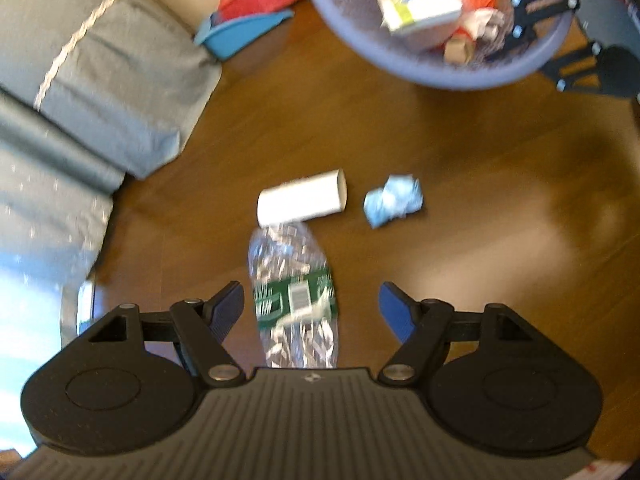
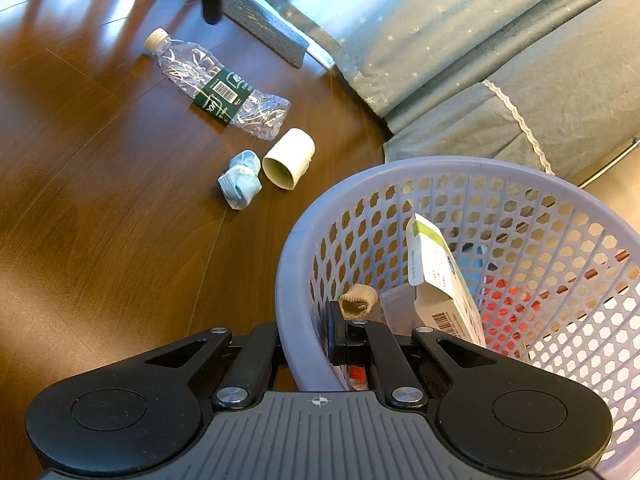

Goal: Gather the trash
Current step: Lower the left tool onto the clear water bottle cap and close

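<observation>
A crushed clear bottle (image 1: 294,296) with a green label lies on the wood floor between the fingers of my open left gripper (image 1: 312,308). Just beyond it lie a white paper tube (image 1: 302,200) and a crumpled blue wad (image 1: 394,200). My right gripper (image 2: 308,344) is shut on the near wall of the lilac mesh basket (image 2: 440,164), one finger inside and one outside. The basket (image 1: 440,74) holds a white and green carton (image 2: 440,280), a brown cardboard roll (image 2: 358,304) and other scraps. The right wrist view shows the bottle (image 2: 218,88), tube (image 2: 288,158) and wad (image 2: 240,184) left of the basket.
A bed with grey-blue covers (image 1: 100,80) borders the floor on the left; it also fills the top right (image 2: 480,40) of the right wrist view. A blue dustpan (image 1: 240,34) with a red brush sits by the bed. A grey mat (image 2: 260,28) lies beyond the bottle.
</observation>
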`<state>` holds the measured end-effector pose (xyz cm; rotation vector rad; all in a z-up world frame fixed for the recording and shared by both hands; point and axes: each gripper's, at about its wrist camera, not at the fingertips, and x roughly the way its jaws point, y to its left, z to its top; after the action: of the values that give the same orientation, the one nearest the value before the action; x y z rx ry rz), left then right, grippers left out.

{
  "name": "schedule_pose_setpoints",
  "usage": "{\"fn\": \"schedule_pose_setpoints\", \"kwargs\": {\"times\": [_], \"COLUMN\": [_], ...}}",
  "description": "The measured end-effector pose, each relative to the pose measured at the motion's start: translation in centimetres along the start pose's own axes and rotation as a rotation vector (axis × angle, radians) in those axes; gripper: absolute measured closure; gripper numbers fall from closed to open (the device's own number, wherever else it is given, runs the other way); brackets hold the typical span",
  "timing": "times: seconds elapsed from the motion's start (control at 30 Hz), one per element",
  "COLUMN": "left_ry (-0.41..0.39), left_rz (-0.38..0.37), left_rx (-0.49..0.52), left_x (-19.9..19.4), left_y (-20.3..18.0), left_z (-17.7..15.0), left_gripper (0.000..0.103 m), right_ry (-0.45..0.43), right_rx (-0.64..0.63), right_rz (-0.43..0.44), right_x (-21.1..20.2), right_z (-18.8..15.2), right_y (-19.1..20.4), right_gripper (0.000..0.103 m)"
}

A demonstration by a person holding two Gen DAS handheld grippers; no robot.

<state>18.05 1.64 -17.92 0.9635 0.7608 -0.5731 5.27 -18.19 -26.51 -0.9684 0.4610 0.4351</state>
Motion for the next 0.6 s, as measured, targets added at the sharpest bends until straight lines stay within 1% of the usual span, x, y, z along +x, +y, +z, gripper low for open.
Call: {"fn": "schedule_pose_setpoints", "kwargs": {"times": [0.13,0.3,0.43,0.6], "left_ry": [0.052,0.096,0.137,0.152], "left_rz": [0.003,0.008,0.006,-0.008], "left_rx": [-0.049,-0.096,-0.116,-0.143], "left_x": [1.0,2.3,3.2,4.1], "left_y": [1.0,2.0,2.2,2.5], "left_z": [-1.9,-3.7,-5.0,-5.8], "left_gripper": [0.029,0.022,0.021,0.018], "right_ry": [0.000,0.001,0.002,0.002], "right_rx": [0.001,-0.004,-0.006,-0.011], "right_rz": [0.000,0.003,0.004,0.006], "right_x": [-0.1,-0.1,-0.2,-0.3], "right_z": [-0.1,-0.2,-0.2,-0.3], "right_y": [0.0,0.0,0.0,-0.1], "right_gripper": [0.101,0.101,0.101,0.101]}}
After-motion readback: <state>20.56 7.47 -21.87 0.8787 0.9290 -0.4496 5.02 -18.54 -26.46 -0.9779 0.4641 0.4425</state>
